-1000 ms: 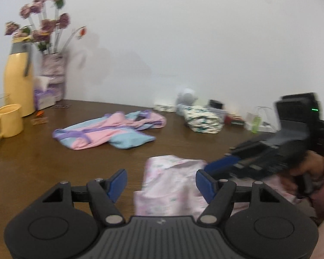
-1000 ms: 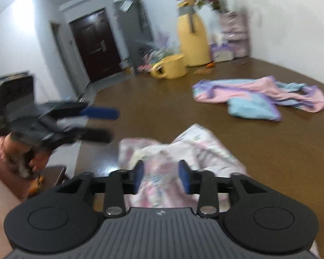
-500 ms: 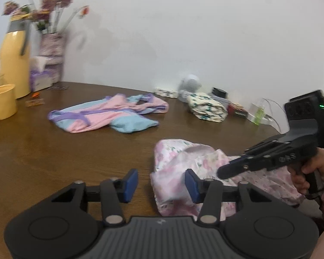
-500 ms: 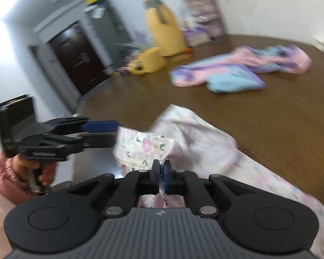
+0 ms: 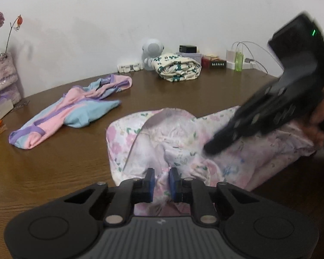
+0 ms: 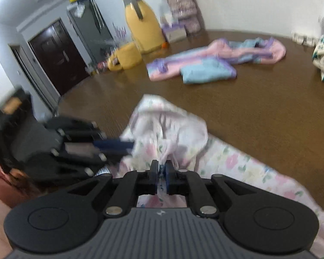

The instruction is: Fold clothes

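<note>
Brown wood grain fills both views: a wide surface (image 5: 54, 168) set against a white wall, with three garments spread across it. Nearest the front edge, the pale floral garment (image 5: 162, 133) lies rumpled and bunched, with no clean fold to be seen in it. Its cloth is pinched by the right tool (image 6: 161, 169), the jaws drawn almost together on a ridge of fabric. The left tool (image 5: 161, 178) is narrowed around a tuck of the same garment, cloth seen between its pads, though a firm grip cannot be confirmed. Toward the middle, the pink-and-blue garment (image 5: 75, 108) sprawls loose and crumpled. By the far edge, near the wall, the cream printed garment (image 5: 177, 67) sits as a compact bundle, seemingly folded. So one piece is judged done, one in hand, one left.
</note>
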`<state>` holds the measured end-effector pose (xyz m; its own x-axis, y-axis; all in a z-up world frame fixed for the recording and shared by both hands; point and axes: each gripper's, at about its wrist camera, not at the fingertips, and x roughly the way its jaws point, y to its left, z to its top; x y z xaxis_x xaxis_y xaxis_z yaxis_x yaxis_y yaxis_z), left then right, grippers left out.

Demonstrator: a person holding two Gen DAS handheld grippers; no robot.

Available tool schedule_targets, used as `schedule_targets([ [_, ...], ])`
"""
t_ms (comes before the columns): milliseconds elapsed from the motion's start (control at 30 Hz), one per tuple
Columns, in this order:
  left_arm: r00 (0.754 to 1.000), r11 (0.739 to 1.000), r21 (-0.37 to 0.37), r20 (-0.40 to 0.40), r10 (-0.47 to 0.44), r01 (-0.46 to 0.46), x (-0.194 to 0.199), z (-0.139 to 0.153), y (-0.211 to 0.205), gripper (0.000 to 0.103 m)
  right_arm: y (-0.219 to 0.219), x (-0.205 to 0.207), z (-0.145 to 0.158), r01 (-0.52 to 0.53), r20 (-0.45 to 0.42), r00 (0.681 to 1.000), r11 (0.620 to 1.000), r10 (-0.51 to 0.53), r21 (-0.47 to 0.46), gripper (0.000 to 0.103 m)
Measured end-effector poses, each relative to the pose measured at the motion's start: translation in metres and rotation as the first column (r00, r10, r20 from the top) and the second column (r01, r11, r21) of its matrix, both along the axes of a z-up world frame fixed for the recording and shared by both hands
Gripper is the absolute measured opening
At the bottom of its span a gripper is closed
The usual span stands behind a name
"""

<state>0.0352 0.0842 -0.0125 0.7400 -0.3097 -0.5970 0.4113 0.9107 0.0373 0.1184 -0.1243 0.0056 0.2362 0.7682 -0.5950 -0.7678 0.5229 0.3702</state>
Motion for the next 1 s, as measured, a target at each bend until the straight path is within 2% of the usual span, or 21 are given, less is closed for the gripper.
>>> schedule_targets([
  [67,1.0,1.0,0.011,-0.009,-0.002,0.002,0.001,-0.004,-0.002,0.013,-0.001,0.004,0.015,0.015,0.037,0.999,0.999,-0.016,0.033,0.009],
  [200,1.0,1.0,0.026,-0.005,-0.002,0.002,0.0,-0.004,-0.003,0.013,0.026,0.028,0.033,0.03,0.101,0.994,0.999,-0.033,0.037,0.01],
  [300,1.0,1.0,0.026,-0.007,0.001,-0.001,0.0,-0.003,-0.004,0.013,0.052,0.041,0.023,0.046,0.107,0.993,0.999,-0.044,-0.016,0.01],
  [433,1.0,1.0,0.018,-0.01,0.004,-0.004,0.0,-0.003,-0.003,0.013,0.065,0.022,0.006,-0.01,0.101,0.995,0.996,0.019,-0.087,0.01],
  [533,1.0,1.0,0.007,-0.016,0.004,-0.004,0.002,-0.003,-0.002,0.013,0.062,0.002,-0.002,-0.032,0.107,0.993,0.993,0.045,-0.116,0.01],
  [667,1.0,1.0,0.006,-0.015,0.001,0.0,0.001,-0.002,-0.002,0.014,0.057,-0.011,-0.013,-0.011,0.121,0.992,0.989,0.029,-0.147,0.01],
  [733,1.0,1.0,-0.016,-0.012,0.011,-0.011,-0.001,0.002,0.002,0.019,0.057,-0.013,-0.02,-0.008,0.122,0.992,0.989,0.027,-0.15,0.01],
  [800,0.999,0.997,-0.069,0.016,0.036,-0.034,-0.004,0.012,0.011,0.039,0.058,-0.019,-0.024,-0.008,0.153,0.988,0.987,0.032,-0.158,0.009],
  [900,0.995,0.987,-0.149,0.068,0.073,-0.062,-0.006,0.03,0.024,0.045,0.058,-0.023,-0.024,-0.009,0.181,0.983,0.986,0.039,-0.164,0.009],
  [967,0.992,0.993,-0.107,0.114,0.063,-0.051,0.003,0.041,0.022,0.044,0.054,-0.025,-0.019,-0.012,0.19,0.981,0.989,0.039,-0.144,0.01],
  [1000,0.99,0.997,-0.061,0.132,0.052,-0.044,0.008,0.043,0.017,0.044,0.049,-0.025,-0.012,-0.005,0.195,0.98,0.993,0.029,-0.121,0.01],
])
